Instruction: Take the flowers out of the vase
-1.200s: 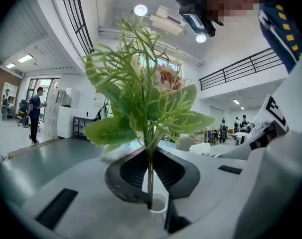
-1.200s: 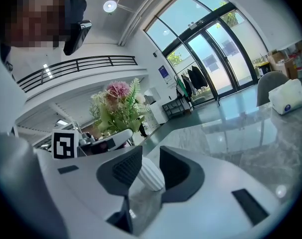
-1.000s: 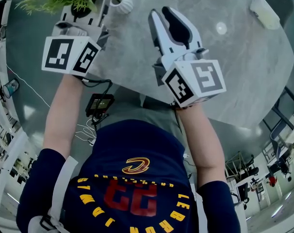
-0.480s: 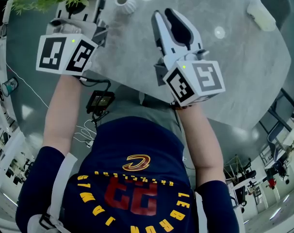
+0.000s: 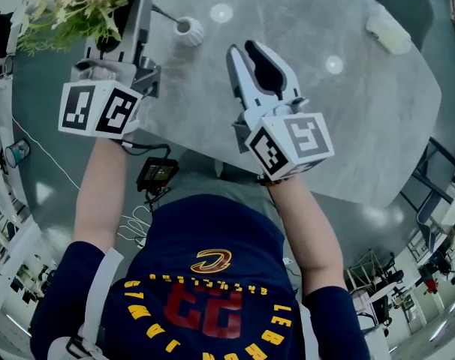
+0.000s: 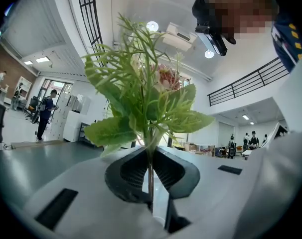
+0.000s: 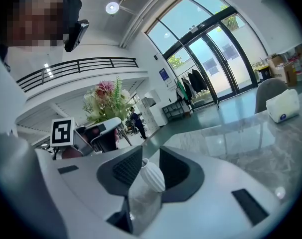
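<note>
Slipping stem, first hazard: the left tool (image 6: pixel 151 156) is pressed together on a thin stem (image 6: pixel 150 180), low down, with the whole leafy head of the flowers (image 6: pixel 146 93) above the pinch. A tilt or jolt could let the bunch swing round or slide out of the pads.

Tipped vase, second hazard: in the head view a thin dark stem runs from the left tool toward the mouth of the vase (image 5: pixel 190 30). Whether its end is clear of the rim cannot be told. If it is not, a sideways pull would likely drag or topple the small vase, which nothing steadies.

Right tool (image 5: pixel 245 51): jaws spread, pinching nothing. Its own view shows the vase in line between the jaws, but the head view puts the vase apart from the tips, to their far left.

Flowers: far left of the scene, raised, spreading beyond the left tool's tips and left of the vase.

Vase: upright on the table (image 5: pixel 325 126), far side, between the two tools and nearer the left one.
</note>
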A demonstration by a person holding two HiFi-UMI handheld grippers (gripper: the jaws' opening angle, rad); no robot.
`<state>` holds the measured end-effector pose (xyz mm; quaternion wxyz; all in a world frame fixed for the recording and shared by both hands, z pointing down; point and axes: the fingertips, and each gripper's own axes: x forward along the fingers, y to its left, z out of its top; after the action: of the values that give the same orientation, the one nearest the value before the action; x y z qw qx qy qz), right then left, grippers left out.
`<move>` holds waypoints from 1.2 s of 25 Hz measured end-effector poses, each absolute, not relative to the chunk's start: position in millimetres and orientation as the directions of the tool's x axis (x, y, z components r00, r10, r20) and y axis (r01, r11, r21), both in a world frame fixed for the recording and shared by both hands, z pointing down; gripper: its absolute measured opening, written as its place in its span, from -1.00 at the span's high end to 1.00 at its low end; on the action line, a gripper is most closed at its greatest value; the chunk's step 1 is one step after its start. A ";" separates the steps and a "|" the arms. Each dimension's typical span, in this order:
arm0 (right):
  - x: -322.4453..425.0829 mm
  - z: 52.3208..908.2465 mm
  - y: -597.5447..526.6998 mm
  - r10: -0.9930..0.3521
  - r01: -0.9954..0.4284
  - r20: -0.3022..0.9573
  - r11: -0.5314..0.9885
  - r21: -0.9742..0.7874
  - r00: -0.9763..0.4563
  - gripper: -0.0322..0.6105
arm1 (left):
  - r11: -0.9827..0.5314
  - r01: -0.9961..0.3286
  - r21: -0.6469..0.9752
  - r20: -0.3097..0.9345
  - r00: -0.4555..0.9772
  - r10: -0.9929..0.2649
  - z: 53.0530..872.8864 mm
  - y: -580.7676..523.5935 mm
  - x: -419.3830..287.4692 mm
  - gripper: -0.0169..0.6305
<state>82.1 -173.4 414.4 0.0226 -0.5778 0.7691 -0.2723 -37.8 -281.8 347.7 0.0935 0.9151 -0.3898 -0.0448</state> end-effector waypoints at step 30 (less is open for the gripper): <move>70.6 414.6 -157.5 -0.896 -0.861 0.284 0.176 -0.478 -0.340 0.57 | -0.512 -0.732 0.449 -0.012 0.568 -0.823 347.8 -303.3 -94.4 0.86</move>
<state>70.6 -157.5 414.6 0.0309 -0.5734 0.7661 -0.2886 -94.4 -303.3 347.8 0.2015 0.8622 -0.4510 -0.1123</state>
